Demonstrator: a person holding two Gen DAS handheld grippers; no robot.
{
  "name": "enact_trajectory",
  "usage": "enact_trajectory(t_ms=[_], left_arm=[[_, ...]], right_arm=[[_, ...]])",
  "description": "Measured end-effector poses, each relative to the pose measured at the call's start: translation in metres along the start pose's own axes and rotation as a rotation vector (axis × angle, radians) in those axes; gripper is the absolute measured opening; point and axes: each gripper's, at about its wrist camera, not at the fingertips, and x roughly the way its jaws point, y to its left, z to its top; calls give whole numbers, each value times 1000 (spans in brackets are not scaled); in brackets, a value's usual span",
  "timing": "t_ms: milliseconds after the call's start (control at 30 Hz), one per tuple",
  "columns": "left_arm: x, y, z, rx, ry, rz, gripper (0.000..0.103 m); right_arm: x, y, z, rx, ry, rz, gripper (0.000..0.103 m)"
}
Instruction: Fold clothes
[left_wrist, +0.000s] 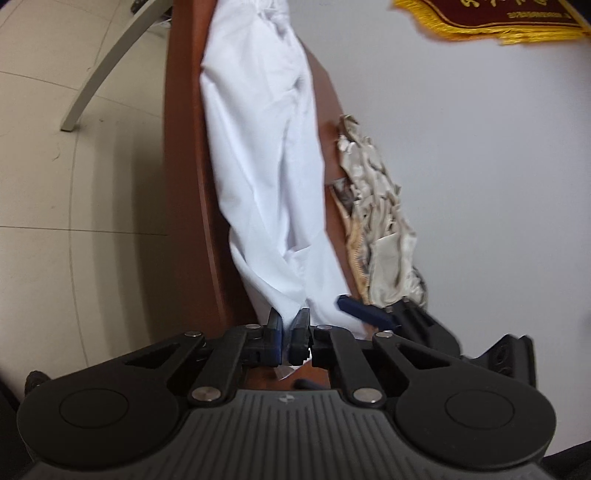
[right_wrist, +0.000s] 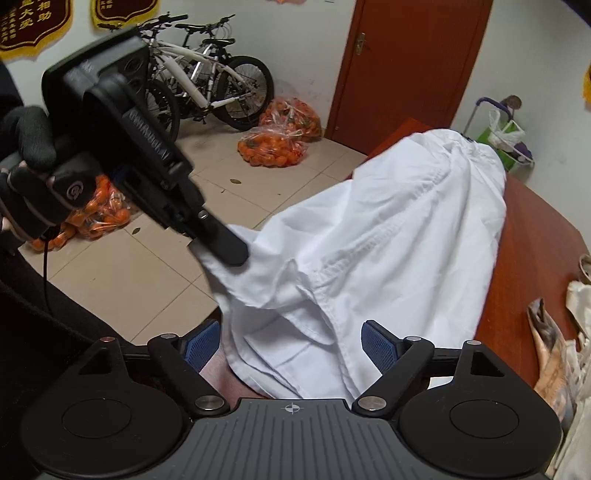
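Left tongs (left_wrist: 288, 332), clenched on a near hem corner of the white garment (left_wrist: 258, 155), hold that corner lifted just off the near edge of the table (left_wrist: 184, 184). The garment lies lengthwise on the table, long axis running from the near edge toward the far end, where what seems to be a collar or waistband sits; blur there prevents telling which. Right tongs (right_wrist: 291, 343), released with jaws spread wide, straddle the near bunched hem without pinching it. Risk: with one corner held and the other loose, a pull by the left tongs could skew the cloth and drag it off the table's left edge to the floor (left_wrist: 55, 184); the right tongs, closing on the bunched layers, may catch several plies. A crumpled patterned cloth (left_wrist: 380, 221) lies to the right, near enough to snag.
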Motion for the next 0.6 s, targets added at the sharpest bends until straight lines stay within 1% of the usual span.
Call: enact_trajectory(t_ms=[67,200,233,300,400,433,467,500,533,567,600], left_arm=[[-2,-7,4,2,-10,-17,7],[-3,-22,11,30,-31,-41,7],[-3,-26,12,40,-35,-45,7],[-4,-33,15,74,-38,-45,7],[-5,-45,16,155,-29,-8,9],[-6,-49,16,201,-22,16,9],[-7,-54,15,253,-18,39,12],[-9,-60,13,321,-15,76,16],[-11,-65,11,387,-11,109,26],[-12,-70,8,454,-8,143,33],[-13,-75,4,526,-12,177,44]], right_arm=[[4,5,1,-16,0,2,87],[9,2,0,-1,12,-41,88],[10,0,-1,3,16,-52,87],[12,-2,-1,12,22,-74,80],[15,-5,-2,25,32,-108,56],[16,-6,-3,30,36,-119,33],[17,-7,-3,34,39,-130,21],[18,-9,-3,39,42,-142,20],[19,-10,-4,43,46,-153,18],[18,-12,-3,47,44,-154,17],[16,-13,-2,48,40,-151,17]])
